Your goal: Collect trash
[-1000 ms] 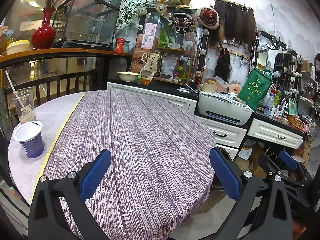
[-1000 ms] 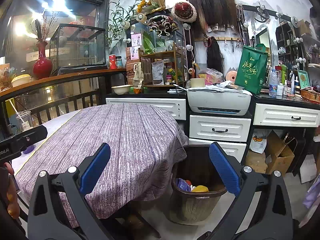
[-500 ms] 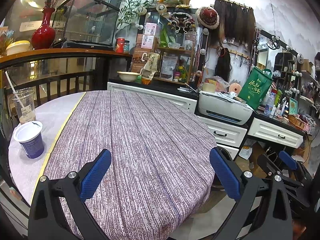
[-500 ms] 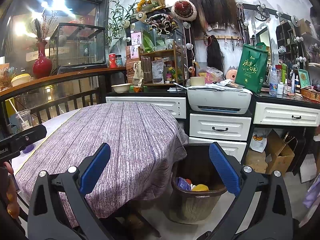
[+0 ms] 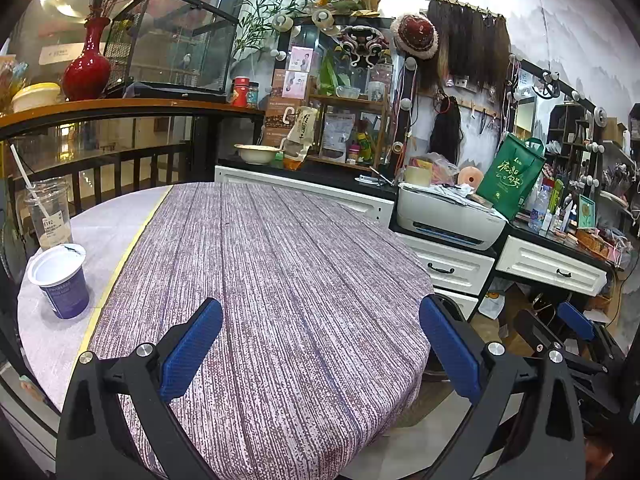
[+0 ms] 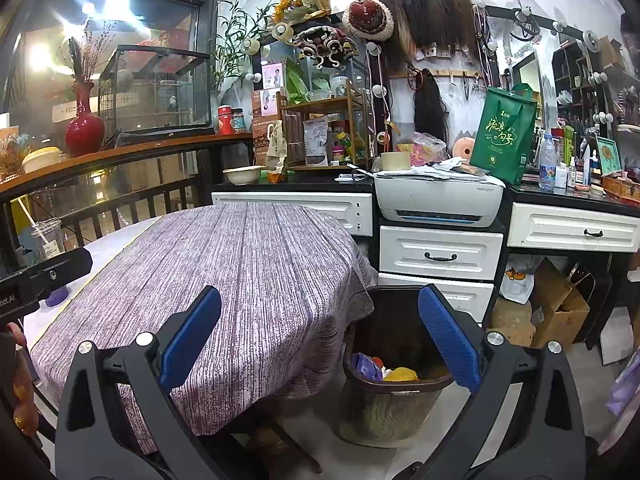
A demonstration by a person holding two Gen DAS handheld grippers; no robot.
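Covering the round table point(image 5: 280, 280), purple cloth, both claws apart, trash bin point(image 6: 392, 396) beside it.

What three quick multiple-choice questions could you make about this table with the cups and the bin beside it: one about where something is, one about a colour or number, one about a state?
1. Where does the trash bin stand?
A. on the table
B. on the floor beside the table
C. on the printer

2. How many cups are on the table's left edge?
A. two
B. four
C. none

3. How do both grippers stand?
A. shut on a cup
B. shut on nothing
C. open and empty

Answers:
1 B: the right wrist view shows it below the hanging cloth.
2 A: a blue cup and a clear straw cup stand there.
3 C: the left gripper and right gripper show blue pads wide apart, nothing between.
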